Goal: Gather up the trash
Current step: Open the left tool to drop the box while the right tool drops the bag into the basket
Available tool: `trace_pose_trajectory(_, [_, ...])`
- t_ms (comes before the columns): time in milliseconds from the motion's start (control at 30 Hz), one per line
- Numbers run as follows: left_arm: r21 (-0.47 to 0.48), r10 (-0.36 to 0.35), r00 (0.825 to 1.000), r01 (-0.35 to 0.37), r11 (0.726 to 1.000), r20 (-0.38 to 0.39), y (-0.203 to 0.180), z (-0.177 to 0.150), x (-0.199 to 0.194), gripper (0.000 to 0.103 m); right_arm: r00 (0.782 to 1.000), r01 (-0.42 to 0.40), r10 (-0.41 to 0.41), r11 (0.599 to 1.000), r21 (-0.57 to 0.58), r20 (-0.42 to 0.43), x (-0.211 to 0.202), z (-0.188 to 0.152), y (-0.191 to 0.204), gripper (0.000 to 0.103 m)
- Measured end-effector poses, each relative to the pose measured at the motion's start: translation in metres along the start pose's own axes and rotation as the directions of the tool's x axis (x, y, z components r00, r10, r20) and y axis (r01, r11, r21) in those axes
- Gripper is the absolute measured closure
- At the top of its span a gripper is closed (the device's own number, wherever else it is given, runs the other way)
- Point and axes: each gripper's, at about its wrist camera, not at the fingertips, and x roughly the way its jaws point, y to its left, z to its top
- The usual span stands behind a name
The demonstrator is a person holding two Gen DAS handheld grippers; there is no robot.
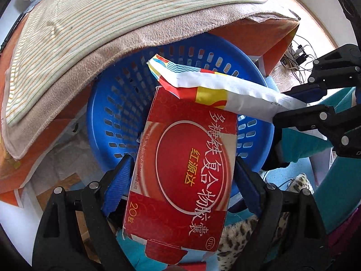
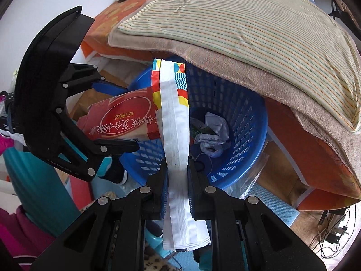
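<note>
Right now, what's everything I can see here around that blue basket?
Laundry-style basket: one, blue, perforated, on the floor under the bed's edge.
Crumpled trash: several pieces, mostly white, at the basket's bottom.
Box: one, red with white Chinese lettering, held over the basket.
Wrapper: one, white with a colourful end, held over the basket, its end lying on the box.
Striped cushion: one, beige, on top of the bed.
Blanket: one, tan, under the cushion.
Left hand-held gripper: black with blue pads, gripping the box.
Right hand-held gripper: black, pinching the wrapper.
</note>
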Motion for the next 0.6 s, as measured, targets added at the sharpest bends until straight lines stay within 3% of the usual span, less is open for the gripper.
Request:
trace_pose_trajectory(367, [-0.032,-0.008,1.000,0.008,0.999,0.001,0.009,0.007,0.005,0.013,1.000,0.004,-0.003,0.999,0.044,-0.025,0.012,0.011,-0.009,0.088])
trace_pose_trajectory(600, [-0.036,-0.008,1.000,0.009,0.999,0.013,0.011,0.008,0.000,0.013,0.999,0.023,-0.022,0.997,0.071,-0.024,0.013,0.012,-0.014,0.075])
